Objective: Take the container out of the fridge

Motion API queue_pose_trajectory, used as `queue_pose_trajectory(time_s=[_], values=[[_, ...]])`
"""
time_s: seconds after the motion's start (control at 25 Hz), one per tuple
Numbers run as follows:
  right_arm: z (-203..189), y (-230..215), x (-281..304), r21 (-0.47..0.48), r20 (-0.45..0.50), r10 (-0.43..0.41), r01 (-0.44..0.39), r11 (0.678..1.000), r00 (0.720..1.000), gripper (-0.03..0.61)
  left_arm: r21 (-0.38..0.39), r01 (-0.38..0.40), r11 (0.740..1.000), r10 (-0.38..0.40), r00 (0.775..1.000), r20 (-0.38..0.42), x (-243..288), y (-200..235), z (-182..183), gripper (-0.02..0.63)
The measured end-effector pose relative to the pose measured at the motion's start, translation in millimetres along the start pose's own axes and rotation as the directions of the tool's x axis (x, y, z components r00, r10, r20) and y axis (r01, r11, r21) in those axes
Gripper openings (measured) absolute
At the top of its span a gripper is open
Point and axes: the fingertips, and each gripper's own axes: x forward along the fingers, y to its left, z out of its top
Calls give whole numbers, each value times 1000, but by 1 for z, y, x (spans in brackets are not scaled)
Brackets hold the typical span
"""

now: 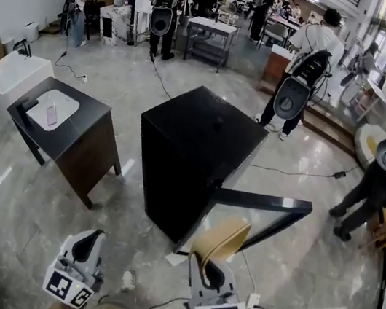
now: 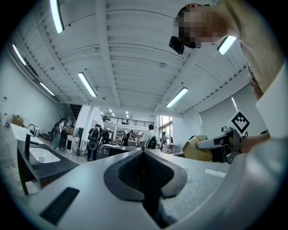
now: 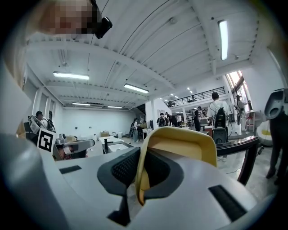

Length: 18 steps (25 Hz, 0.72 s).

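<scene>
A tan, open-topped container hangs in the air in front of the small black fridge, whose door stands swung open to the right. My right gripper is shut on the container's near wall; in the right gripper view the yellow rim rises between the dark pads. My left gripper is held low at the left, its jaws closed together with nothing between them. In the left gripper view the container shows at the right.
A dark cabinet with a white sink basin stands left of the fridge. Cables run across the marble floor. Several people with backpack rigs stand behind the fridge and at the right. Tables are at the back.
</scene>
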Motion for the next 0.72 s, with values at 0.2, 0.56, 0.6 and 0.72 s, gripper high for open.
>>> queue_pose_trajectory(time_s=[0.2, 0.56, 0.6, 0.72], values=[[-1, -2, -1, -2, -1, -11, 11, 1000, 1000, 21, 3, 1, 1000, -1, 1000, -6, -1, -1, -3, 2], [-3, -2, -5, -2, -7, -14, 14, 1000, 1000, 20, 2, 2, 1000, -2, 1000, -13, -3, -3, -3, 2], [-2, -3, -5, -2, -7, -13, 13, 1000, 1000, 20, 2, 2, 1000, -2, 1000, -13, -3, -3, -3, 2], [-4, -1, -3, -5, -6, -10, 10, 1000, 1000, 20, 1, 1, 1000, -1, 1000, -11, -3, -2, -4, 2]])
